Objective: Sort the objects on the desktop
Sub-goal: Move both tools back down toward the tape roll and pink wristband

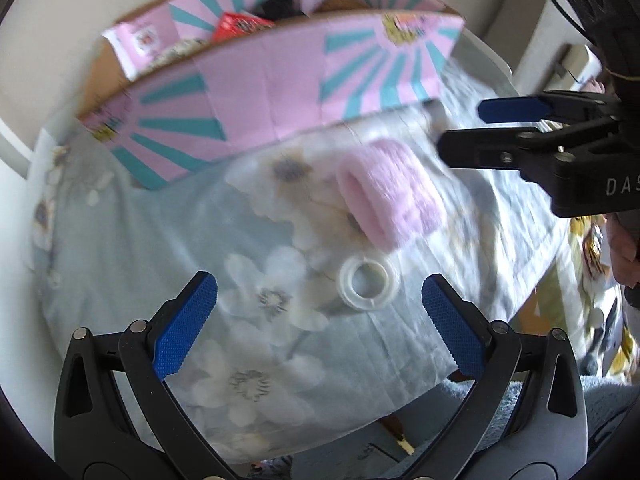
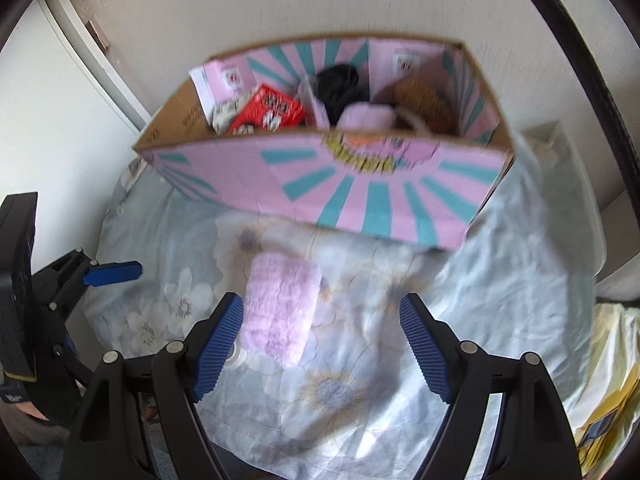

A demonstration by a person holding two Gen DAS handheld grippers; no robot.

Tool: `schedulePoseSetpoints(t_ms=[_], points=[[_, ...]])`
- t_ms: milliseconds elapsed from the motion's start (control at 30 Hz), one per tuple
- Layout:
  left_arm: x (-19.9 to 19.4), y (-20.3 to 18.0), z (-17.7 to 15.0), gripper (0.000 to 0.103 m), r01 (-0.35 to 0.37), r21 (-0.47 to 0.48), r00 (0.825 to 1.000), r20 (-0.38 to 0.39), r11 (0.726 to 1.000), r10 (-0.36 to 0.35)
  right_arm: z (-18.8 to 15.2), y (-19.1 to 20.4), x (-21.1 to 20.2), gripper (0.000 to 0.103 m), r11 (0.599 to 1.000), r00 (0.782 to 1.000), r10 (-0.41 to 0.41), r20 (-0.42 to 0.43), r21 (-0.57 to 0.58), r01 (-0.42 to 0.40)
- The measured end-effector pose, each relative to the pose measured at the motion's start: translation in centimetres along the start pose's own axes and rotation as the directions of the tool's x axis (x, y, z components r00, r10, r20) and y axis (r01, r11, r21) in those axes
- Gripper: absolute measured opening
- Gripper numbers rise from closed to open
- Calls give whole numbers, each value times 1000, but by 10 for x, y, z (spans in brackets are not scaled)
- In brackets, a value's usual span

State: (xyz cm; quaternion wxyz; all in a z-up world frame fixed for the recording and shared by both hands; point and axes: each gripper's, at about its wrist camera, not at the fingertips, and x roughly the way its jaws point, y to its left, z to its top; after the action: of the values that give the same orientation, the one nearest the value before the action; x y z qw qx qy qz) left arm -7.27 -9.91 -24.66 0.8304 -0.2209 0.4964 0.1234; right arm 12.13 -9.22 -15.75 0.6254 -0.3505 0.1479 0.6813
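A pink fluffy band [image 1: 390, 192] lies on the floral cloth, with a clear tape roll [image 1: 368, 286] just in front of it. My left gripper [image 1: 320, 326] is open and empty, hovering just before the tape roll. My right gripper [image 2: 322, 348] is open and empty, with the pink band [image 2: 280, 308] lying just ahead by its left finger; it also shows in the left wrist view [image 1: 476, 128], open, above the band's right side. The pink and teal cardboard box [image 2: 340, 184] stands behind, divided inside, holding a red packet [image 2: 268, 114], a black item, another pink band and a brown item.
The floral cloth [image 1: 160, 240] covers a small table against a white wall. The table's edge drops off on the right [image 1: 532, 292], with yellow patterned material [image 2: 604, 424] beyond it. A white door or cabinet [image 2: 80, 60] stands at the left.
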Motion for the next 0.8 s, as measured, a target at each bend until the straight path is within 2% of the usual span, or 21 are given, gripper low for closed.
schedulePoseSetpoints(t_ms=[333,533,800], points=[[27,-16,-7,100,-2,61,1000,2,998,2,-12,9,25,77,999,998,47,-49,-13,-48],[36,-23,-9,88,-13,96,1000,6,995,13,-13,19,37,77,996,996,71,-62,-40,-74],[34,-23,-11,83,-27,100,999,41,995,23,-12,27,50,77,994,996,73,-59,-72,-77]])
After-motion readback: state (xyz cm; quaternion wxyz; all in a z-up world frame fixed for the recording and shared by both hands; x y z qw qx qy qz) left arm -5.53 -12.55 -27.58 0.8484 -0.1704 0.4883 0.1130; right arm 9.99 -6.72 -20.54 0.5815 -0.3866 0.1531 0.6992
